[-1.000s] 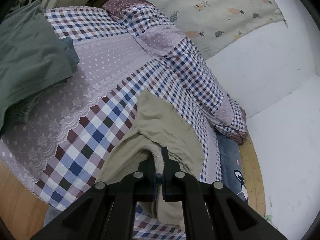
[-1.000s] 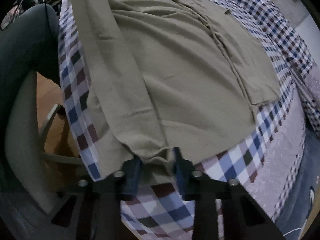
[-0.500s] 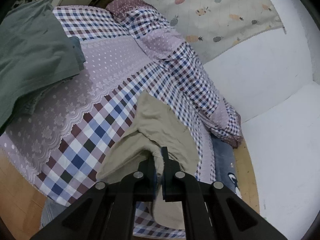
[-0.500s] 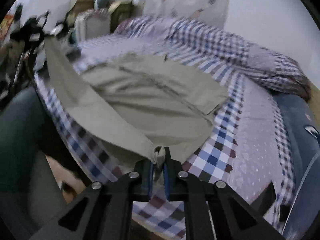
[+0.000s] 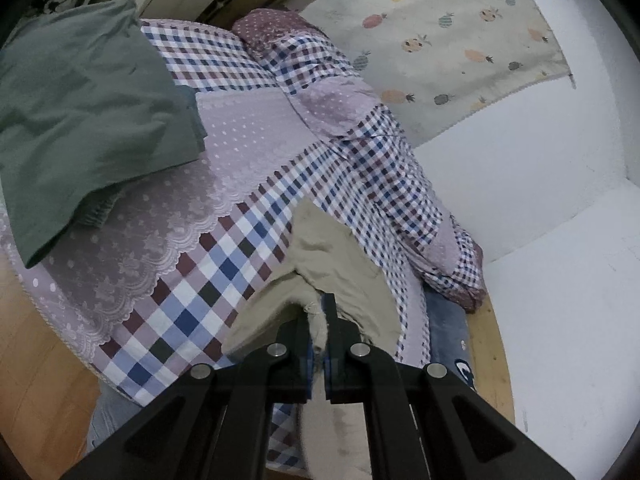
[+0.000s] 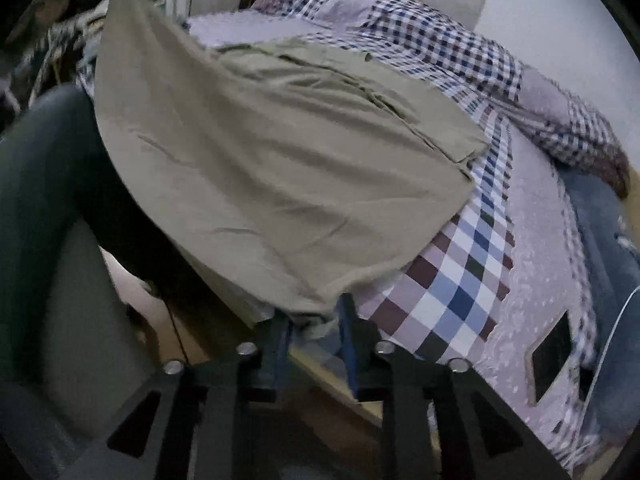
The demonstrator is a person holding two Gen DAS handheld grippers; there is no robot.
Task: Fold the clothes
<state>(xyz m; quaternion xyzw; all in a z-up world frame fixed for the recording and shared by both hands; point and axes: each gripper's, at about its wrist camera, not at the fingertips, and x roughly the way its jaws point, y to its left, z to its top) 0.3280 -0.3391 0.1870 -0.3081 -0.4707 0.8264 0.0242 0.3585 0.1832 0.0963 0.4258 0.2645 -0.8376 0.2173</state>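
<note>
1 khaki garment (image 6: 280, 168) lies spread on the checked bedspread (image 5: 192, 304), its near edge pinched by the left gripper (image 5: 320, 320), the right gripper (image 6: 316, 320) spread around a hem fold, 1 green garment (image 5: 80, 112) beside it.

Right tool (image 6: 316, 316) tips motion-blurred

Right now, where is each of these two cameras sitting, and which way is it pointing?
Left wrist: rides the left gripper, looking along its fingers across the checked bedspread toward the white wall; the jaws pinch the khaki garment.
Right wrist: rides the right gripper, facing up the bed over the spread khaki garment, its jaws apart around the hem; a dark-trousered leg at left.
Shared: garment, bedspread, rumpled checked quilt.
</note>
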